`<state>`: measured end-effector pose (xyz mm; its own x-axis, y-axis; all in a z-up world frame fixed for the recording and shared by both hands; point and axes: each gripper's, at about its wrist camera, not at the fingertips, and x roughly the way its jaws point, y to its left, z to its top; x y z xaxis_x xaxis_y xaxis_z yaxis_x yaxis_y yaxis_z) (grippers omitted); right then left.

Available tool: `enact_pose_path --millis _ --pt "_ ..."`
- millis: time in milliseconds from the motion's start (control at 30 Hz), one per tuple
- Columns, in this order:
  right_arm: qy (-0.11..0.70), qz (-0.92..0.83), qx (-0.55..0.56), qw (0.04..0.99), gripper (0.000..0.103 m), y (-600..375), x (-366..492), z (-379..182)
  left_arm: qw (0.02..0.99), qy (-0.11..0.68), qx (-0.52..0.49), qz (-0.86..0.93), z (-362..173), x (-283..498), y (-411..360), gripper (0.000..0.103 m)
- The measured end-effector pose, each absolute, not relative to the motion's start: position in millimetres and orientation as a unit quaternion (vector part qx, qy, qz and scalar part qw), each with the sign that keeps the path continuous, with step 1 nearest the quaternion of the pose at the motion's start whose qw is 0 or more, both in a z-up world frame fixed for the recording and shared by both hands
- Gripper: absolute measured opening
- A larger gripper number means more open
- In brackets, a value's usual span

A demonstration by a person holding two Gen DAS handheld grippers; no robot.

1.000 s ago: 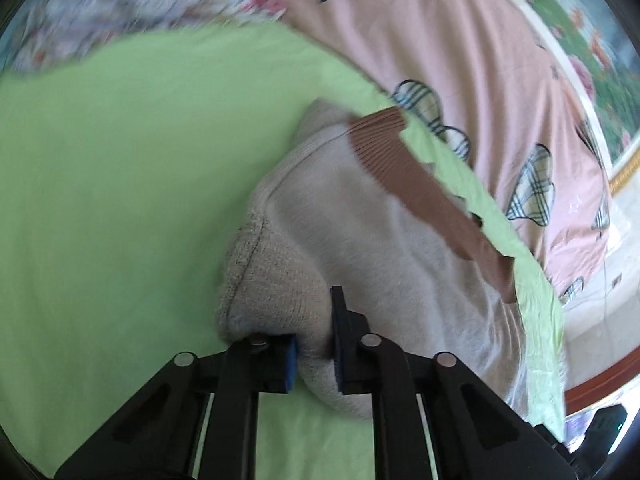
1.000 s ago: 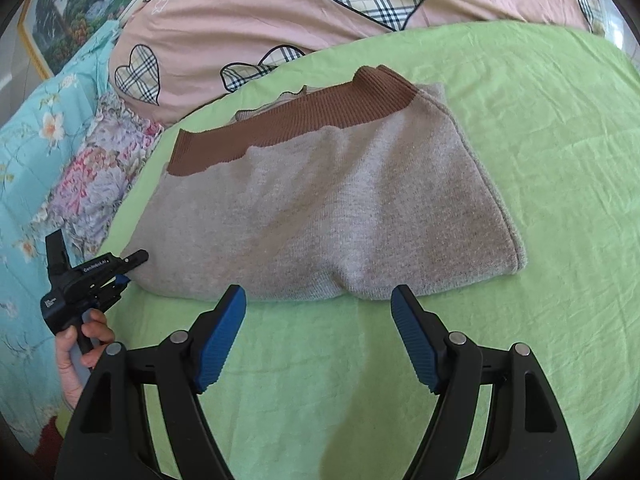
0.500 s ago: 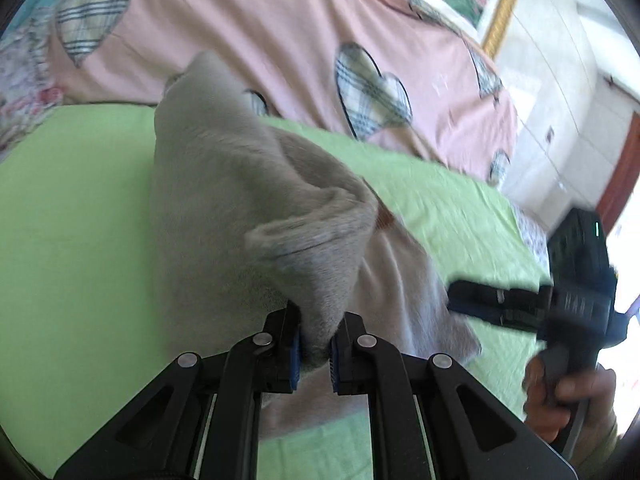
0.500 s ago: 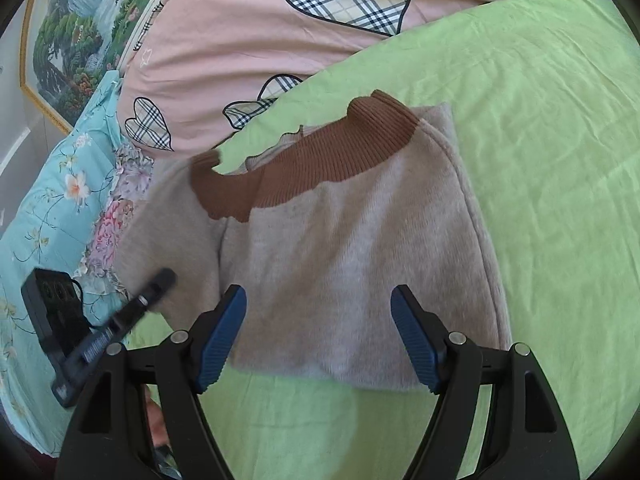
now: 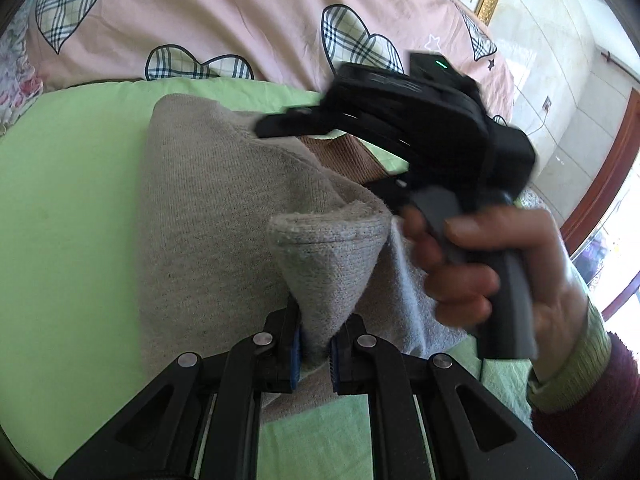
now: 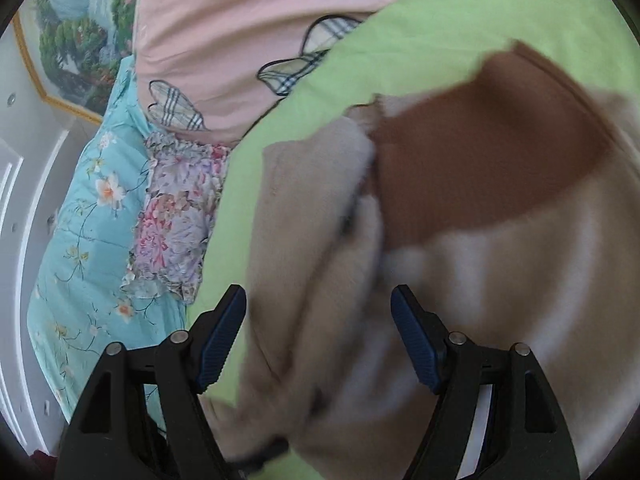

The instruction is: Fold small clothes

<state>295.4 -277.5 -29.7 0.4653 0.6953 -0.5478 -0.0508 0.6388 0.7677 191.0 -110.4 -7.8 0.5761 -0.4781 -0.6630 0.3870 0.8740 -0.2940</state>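
Observation:
A small grey knit garment (image 5: 208, 216) with a brown ribbed band (image 6: 492, 152) lies on the green sheet (image 5: 68, 200). My left gripper (image 5: 314, 350) is shut on a corner of the garment and holds it lifted over the rest of the cloth. My right gripper (image 6: 320, 336) is open, low over the garment, with cloth between its blue pads (image 6: 416, 344); the view is blurred. In the left wrist view the right gripper's black body (image 5: 420, 120) and the hand on it are just right of the lifted corner.
A pink quilt with plaid hearts (image 5: 224, 12) lies beyond the green sheet. A turquoise floral cover (image 6: 88, 232) and a flowered cloth (image 6: 176, 216) lie to the left. A framed picture (image 6: 68, 32) hangs on the wall.
My left gripper has carried the garment's corner up and across over the rest of the cloth. My right gripper has moved in low over the garment.

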Motion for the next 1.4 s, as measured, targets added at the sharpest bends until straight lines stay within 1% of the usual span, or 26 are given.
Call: enact_pose_path --millis 33,67,133,167,267,367,433,500,600,700,800,900,1100,1133,1167,1200,1267,1300,1333,1367,1400 --pt "0.461 0.241 0.343 0.783 0.068 -271 305 -29 0.887 0.389 -0.054 -0.242 -7 191 -113 0.009" --pt "0.466 0.242 0.333 0.783 0.045 -266 313 -30 0.888 0.388 -0.051 -0.241 -7 189 -114 0.009" --pt "0.478 0.236 0.310 0.788 0.025 -260 323 -28 0.888 0.389 -0.050 -0.240 -5 189 -113 0.009" --pt "0.471 0.237 0.298 0.796 0.020 -261 322 -21 0.886 0.390 -0.055 -0.244 -3 189 -114 0.009" --pt "0.439 0.247 0.286 0.816 0.018 -276 308 5 0.882 0.379 -0.062 -0.272 10 187 -127 0.009" --pt "0.415 0.233 0.269 0.837 0.017 -304 295 27 0.876 0.368 -0.057 -0.306 19 183 -154 0.009" --pt "0.410 0.217 0.264 0.846 0.017 -331 291 31 0.868 0.372 -0.056 -0.325 18 184 -176 0.009" --pt "0.418 0.190 0.257 0.850 0.017 -353 288 24 0.862 0.376 -0.053 -0.334 11 186 -191 0.009" --pt "0.435 0.159 0.258 0.848 0.017 -379 282 -1 0.841 0.413 -0.052 -0.345 -17 197 -214 0.009" --pt "0.454 0.142 0.256 0.841 0.016 -390 279 -23 0.833 0.431 -0.048 -0.344 -29 199 -222 0.009" --pt "0.439 0.151 0.255 0.848 0.016 -395 277 -21 0.838 0.418 -0.047 -0.347 -23 200 -223 0.009" --pt "0.428 0.150 0.224 0.863 0.016 -393 278 -14 0.836 0.417 -0.054 -0.353 -24 200 -225 0.009" --pt "0.446 0.119 0.231 0.857 0.017 -404 280 -40 0.825 0.443 -0.044 -0.349 -44 204 -238 0.011" --pt "0.443 0.119 0.233 0.858 0.018 -404 277 -40 0.823 0.444 -0.048 -0.351 -43 203 -235 0.012" --pt "0.440 0.115 0.234 0.859 0.019 -405 274 -39 0.820 0.447 -0.053 -0.353 -41 202 -231 0.016" --pt "0.438 0.109 0.232 0.862 0.023 -405 270 -37 0.816 0.451 -0.058 -0.357 -39 202 -227 0.023" --pt "0.437 0.093 0.224 0.866 0.037 -405 263 -32 0.812 0.454 -0.067 -0.361 -33 203 -216 0.028" --pt "0.436 0.089 0.223 0.867 0.039 -406 259 -31 0.809 0.456 -0.071 -0.363 -29 199 -209 0.032" --pt "0.436 0.085 0.224 0.868 0.044 -406 255 -29 0.806 0.457 -0.075 -0.368 -25 196 -201 0.039" --pt "0.436 0.083 0.225 0.867 0.052 -405 252 -29 0.805 0.457 -0.078 -0.371 -20 194 -197 0.042" --pt "0.437 0.081 0.229 0.866 0.057 -405 247 -28 0.807 0.453 -0.081 -0.371 -14 189 -186 0.046"
